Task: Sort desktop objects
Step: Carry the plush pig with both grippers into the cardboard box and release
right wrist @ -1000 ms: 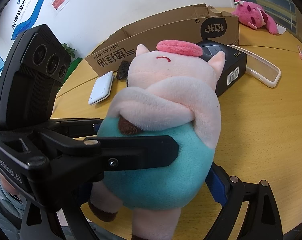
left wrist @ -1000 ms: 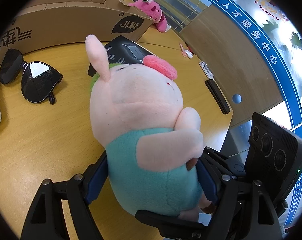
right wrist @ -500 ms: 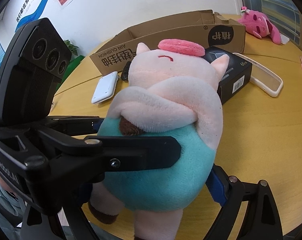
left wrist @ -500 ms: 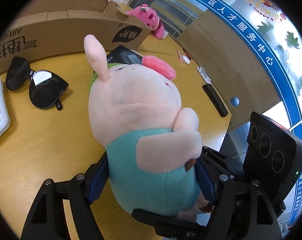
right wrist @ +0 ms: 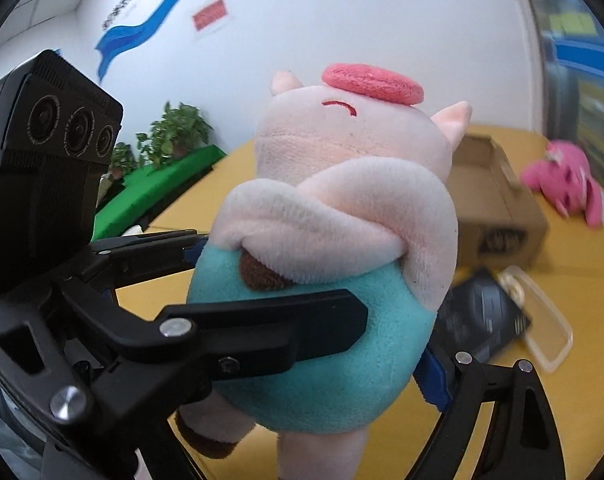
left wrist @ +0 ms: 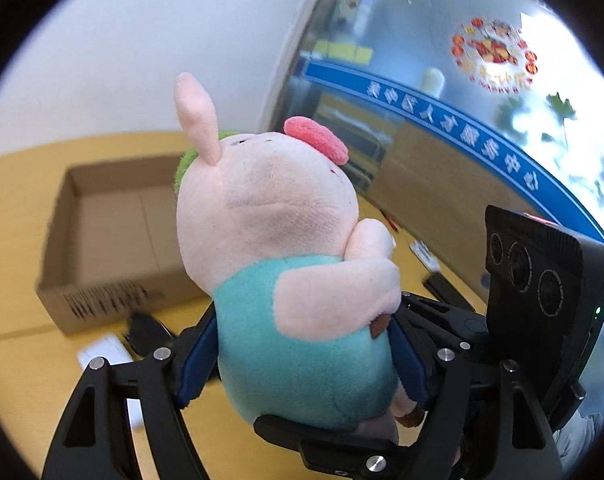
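Lifted higher, soft plush pig (left wrist: 285, 280), both hand-held grippers clamping

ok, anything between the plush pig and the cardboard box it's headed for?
Nothing visible. Both the left gripper and right gripper clamp the plush pig, held above the table. The open cardboard box sits beyond it, and its visible interior looks bare. Sunglasses lie low in front of the box, below the path.

The pink plush pig in teal overalls (left wrist: 285, 280) hides part of the dark sunglasses (left wrist: 145, 330). The print on the brown cardboard box (left wrist: 101, 240) is blurred beyond reading.
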A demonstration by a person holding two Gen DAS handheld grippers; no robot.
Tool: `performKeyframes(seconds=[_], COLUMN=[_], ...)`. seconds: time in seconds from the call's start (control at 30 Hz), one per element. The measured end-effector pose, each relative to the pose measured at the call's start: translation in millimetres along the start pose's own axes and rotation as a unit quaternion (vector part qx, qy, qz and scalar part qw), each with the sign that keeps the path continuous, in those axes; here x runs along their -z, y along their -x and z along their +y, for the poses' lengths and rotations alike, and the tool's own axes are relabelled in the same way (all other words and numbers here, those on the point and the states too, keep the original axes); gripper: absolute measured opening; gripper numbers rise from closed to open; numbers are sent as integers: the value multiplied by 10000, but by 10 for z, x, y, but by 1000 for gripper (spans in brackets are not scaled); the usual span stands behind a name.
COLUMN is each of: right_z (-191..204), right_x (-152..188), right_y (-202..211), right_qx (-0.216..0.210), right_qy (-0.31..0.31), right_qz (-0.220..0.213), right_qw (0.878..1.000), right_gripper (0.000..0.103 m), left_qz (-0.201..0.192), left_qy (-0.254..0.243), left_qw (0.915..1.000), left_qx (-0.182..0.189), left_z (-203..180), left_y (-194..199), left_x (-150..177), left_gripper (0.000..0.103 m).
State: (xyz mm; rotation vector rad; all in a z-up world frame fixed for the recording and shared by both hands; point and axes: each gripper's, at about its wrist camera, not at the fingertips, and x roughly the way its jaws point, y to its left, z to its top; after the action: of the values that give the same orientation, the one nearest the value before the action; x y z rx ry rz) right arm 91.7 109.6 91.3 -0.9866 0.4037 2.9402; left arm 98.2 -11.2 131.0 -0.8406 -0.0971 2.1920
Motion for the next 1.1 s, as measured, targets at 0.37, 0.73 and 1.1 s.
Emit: performKeyframes(seconds=[0.37,0.73,1.1], right_z=[10,-388,-1149], right_x=[-1773,-2997,-2714], right_y=[-540,-1547,-3524], right_qx=[-700,-1052,-1382], right_qy=[584,549,-511], right_qz=[-593,-333,1100], right_qw=[9941,9924,9829], right_gripper=[89,89,89], left_qz=[-780,-303,1143], left_qy=[-67,392,1807], left_qw=[9955,9955,9686], left_qx=[-541,-812,-1266], left_z=[748,1790,2984], left_y=[232,-571,-1895], left_x=[-1455,-2261,-1690], left_gripper=[76,76,76])
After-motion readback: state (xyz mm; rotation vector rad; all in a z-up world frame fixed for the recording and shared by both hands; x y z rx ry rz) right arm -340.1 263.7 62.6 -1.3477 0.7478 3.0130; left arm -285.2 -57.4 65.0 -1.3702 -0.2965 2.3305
